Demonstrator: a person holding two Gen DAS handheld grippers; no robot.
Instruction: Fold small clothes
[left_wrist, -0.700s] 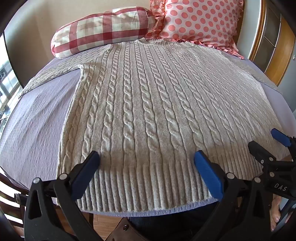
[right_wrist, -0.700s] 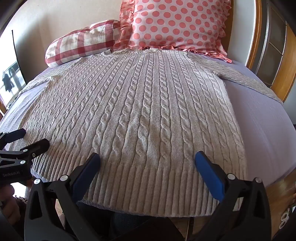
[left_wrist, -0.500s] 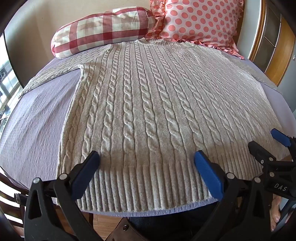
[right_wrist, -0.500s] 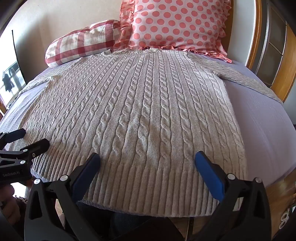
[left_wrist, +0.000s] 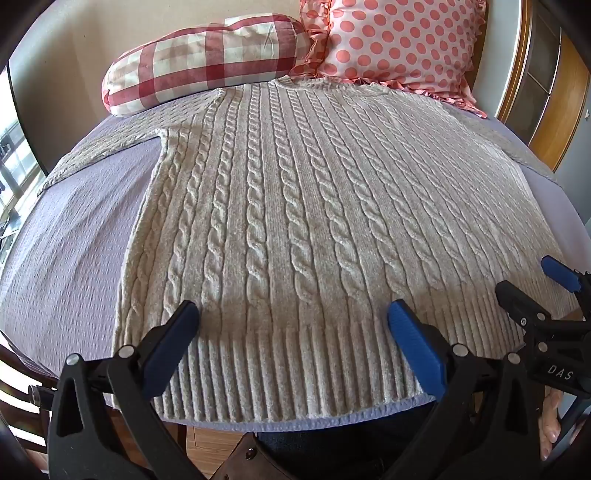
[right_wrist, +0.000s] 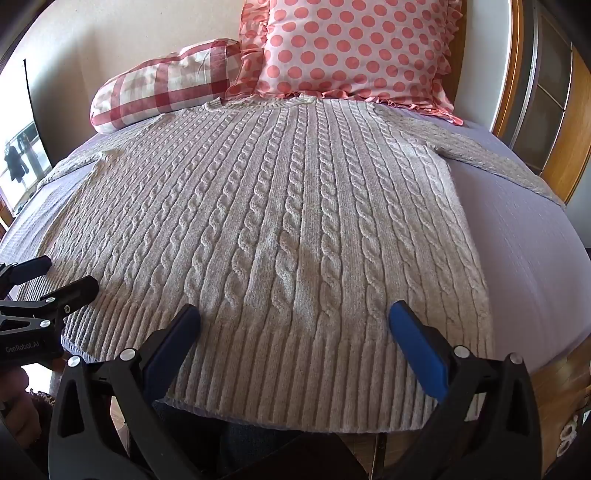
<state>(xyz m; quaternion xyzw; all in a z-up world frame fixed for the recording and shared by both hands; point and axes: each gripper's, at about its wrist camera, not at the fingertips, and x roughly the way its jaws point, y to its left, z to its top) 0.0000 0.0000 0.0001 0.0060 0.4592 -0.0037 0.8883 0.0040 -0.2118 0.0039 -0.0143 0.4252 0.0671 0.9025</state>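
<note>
Grey cable-knit sweater (left_wrist: 295, 221): flat on the purple bed (left_wrist: 74, 251), hem at near edge.
Left gripper (left_wrist: 291, 317): wide apart above hem.
Right gripper (right_wrist: 293, 317): same.

Home bedroom, bed with lilac sheet (left_wrist: 74, 236), checked bolster (left_wrist: 207, 55), polka-dot cushion (right_wrist: 354, 48), wooden headboard (right_wrist: 569, 162)

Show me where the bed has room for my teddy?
Bare lilac sheet lies left of the beige cable-knit sweater, below its left sleeve. Another bare strip lies right of it. The head end is crowded by the red checked pillow and pink polka-dot pillow.
</note>
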